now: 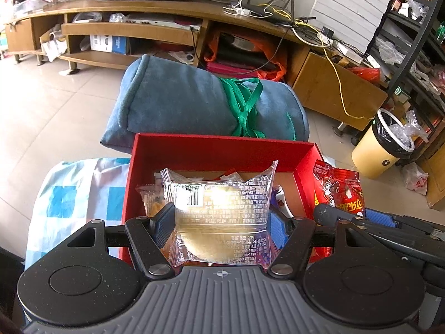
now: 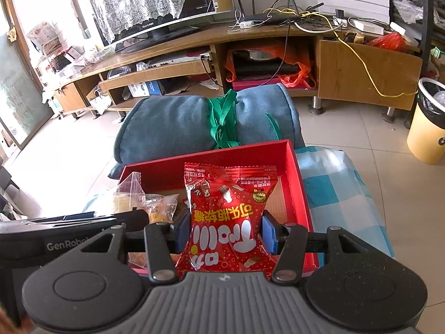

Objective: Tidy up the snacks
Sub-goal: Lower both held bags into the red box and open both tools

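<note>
My left gripper (image 1: pixel 221 226) is shut on a clear-wrapped pastry packet (image 1: pixel 221 208), held upright over the near part of the red box (image 1: pixel 222 150). My right gripper (image 2: pixel 226 229) is shut on a red candy bag (image 2: pixel 228 217) with white and yellow lettering, above the same red box (image 2: pixel 294 172). In the left wrist view the red candy bag (image 1: pixel 339 192) and the right gripper's fingers (image 1: pixel 381 218) show at the right, beside the box. Several small wrapped snacks (image 2: pixel 160 208) lie inside the box.
The box rests on a blue-and-white checked cloth (image 1: pixel 72 194). Behind it lies a rolled blue blanket (image 1: pixel 194 100) with green straps. A wooden TV stand (image 1: pixel 172 8) crosses the back. A yellow waste bin (image 1: pixel 383 144) stands on the tiled floor at right.
</note>
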`<state>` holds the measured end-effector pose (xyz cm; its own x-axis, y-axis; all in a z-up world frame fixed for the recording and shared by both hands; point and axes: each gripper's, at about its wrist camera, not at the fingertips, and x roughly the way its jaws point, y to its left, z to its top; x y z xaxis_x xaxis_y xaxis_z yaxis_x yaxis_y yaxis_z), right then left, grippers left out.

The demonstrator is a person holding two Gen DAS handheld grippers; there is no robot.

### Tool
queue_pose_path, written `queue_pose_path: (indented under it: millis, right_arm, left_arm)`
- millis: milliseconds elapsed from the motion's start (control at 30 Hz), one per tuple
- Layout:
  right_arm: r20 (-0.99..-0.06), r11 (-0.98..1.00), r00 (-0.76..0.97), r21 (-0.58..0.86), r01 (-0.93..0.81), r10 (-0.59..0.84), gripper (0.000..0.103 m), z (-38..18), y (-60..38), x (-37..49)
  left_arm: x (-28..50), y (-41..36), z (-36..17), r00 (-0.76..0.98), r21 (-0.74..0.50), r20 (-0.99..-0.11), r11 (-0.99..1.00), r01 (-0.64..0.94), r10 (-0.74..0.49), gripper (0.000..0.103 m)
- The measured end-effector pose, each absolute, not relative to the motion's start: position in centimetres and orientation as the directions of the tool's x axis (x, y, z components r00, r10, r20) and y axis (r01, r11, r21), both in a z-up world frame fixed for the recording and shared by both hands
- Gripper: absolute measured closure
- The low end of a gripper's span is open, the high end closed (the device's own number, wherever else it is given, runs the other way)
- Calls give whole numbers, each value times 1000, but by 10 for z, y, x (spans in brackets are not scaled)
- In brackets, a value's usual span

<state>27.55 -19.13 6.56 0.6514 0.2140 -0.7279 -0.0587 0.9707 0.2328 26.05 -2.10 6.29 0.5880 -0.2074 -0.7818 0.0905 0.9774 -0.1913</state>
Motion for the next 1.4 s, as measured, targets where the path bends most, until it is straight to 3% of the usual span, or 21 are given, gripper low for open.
queue_pose_path:
  millis: [1400]
  right_arm:
    - [-774,973,598,230,-38,206,56,31,-193,315]
  left_arm:
    - [294,-35,34,553,-140,-820,989,49,-144,31]
